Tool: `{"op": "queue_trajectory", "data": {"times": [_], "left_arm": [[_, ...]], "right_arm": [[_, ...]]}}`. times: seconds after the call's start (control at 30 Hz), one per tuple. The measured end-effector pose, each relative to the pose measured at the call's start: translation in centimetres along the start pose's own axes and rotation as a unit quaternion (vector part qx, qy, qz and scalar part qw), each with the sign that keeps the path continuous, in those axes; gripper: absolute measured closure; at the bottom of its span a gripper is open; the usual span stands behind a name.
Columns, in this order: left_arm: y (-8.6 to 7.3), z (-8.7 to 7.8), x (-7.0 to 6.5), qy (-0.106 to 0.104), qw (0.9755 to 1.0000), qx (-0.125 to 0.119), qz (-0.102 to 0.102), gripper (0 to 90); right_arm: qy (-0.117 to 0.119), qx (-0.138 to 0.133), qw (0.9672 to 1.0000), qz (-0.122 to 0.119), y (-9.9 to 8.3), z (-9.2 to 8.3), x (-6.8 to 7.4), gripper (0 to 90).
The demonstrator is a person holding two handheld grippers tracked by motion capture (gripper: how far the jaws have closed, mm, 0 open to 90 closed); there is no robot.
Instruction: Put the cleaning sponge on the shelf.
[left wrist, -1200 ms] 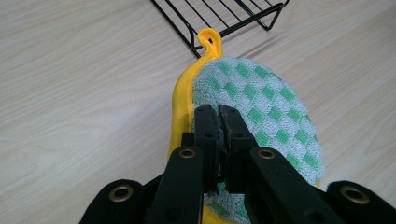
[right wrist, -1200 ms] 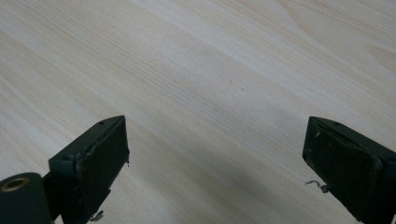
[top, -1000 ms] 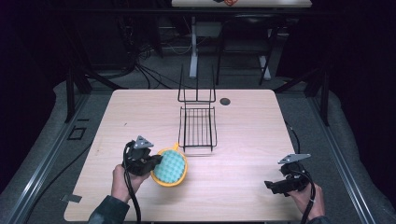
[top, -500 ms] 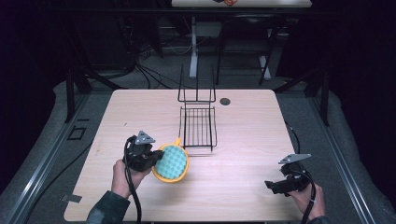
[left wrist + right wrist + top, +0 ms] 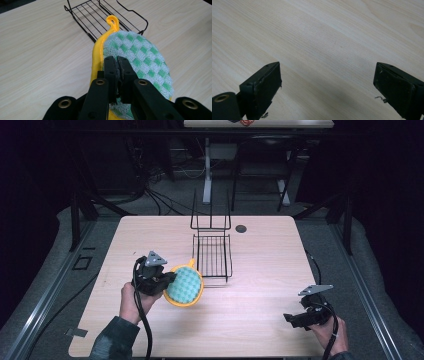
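Round pot holder, green-and-white checked face, yellow rim and yellow hanging loop, held off the table at front left, tilted on edge, loop end toward the wire rack. Also seen close in left gripper view: checked side facing right, yellow edge on left, loop at top. Pinched at its near edge by left gripper, jaws clamped tight on the fabric with only cloth between the pads. Left hand wrapped round gripper body, dark sleeve coming in from bottom edge, cable trailing down toward table front.

Black wire rack just beyond pot holder, near table middle, flat grid base with tall upright back frame at far end; loop of pot holder close to rack's front left corner, contact not clear. Rack in left gripper view lying past the loop.

Right gripper at front right corner, well apart from pot holder and rack, low over table, jaws spread wide with bare wood between them. Small dark round spot on table top near far edge, right of rack.
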State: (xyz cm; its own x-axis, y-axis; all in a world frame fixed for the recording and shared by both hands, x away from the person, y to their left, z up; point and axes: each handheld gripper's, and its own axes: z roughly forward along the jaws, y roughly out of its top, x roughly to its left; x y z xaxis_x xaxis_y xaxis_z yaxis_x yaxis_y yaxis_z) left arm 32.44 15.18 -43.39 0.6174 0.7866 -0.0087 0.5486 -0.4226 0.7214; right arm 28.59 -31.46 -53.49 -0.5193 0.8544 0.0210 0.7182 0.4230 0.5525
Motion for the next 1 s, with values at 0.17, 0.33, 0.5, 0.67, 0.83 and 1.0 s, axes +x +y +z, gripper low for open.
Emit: {"op": "queue_trajectory", "data": {"times": [0.17,0.33,0.5,0.67,0.83,1.0], "left_arm": [[0.8,0.3,0.0,0.0,1.0,0.002,0.007,86.9],[1.4,0.4,0.1,0.004,0.9999,0.002,0.009,86.9],[1.9,0.5,0.2,0.003,0.9999,0.002,0.01,86.9],[2.3,0.6,0.3,0.005,0.9999,0.002,0.012,86.9],[2.8,0.8,0.4,0.006,0.9999,0.0,0.013,86.8],[3.5,1.1,0.5,0.005,0.9999,0.001,0.015,86.8]], "right_arm": [[0.0,0.0,1.0,0.0,0.0,0.0,0.0,7.4],[0.002,-0.001,1.0,0.001,0.0,-0.1,0.0,7.4],[0.001,-0.002,1.0,0.003,0.0,-0.1,0.0,7.5],[0.001,-0.002,1.0,0.003,0.0,-0.1,0.0,7.5],[0.002,-0.005,1.0,0.005,0.0,-0.1,0.0,7.5],[0.002,-0.005,1.0,0.005,0.0,-0.1,0.0,7.5]]}}
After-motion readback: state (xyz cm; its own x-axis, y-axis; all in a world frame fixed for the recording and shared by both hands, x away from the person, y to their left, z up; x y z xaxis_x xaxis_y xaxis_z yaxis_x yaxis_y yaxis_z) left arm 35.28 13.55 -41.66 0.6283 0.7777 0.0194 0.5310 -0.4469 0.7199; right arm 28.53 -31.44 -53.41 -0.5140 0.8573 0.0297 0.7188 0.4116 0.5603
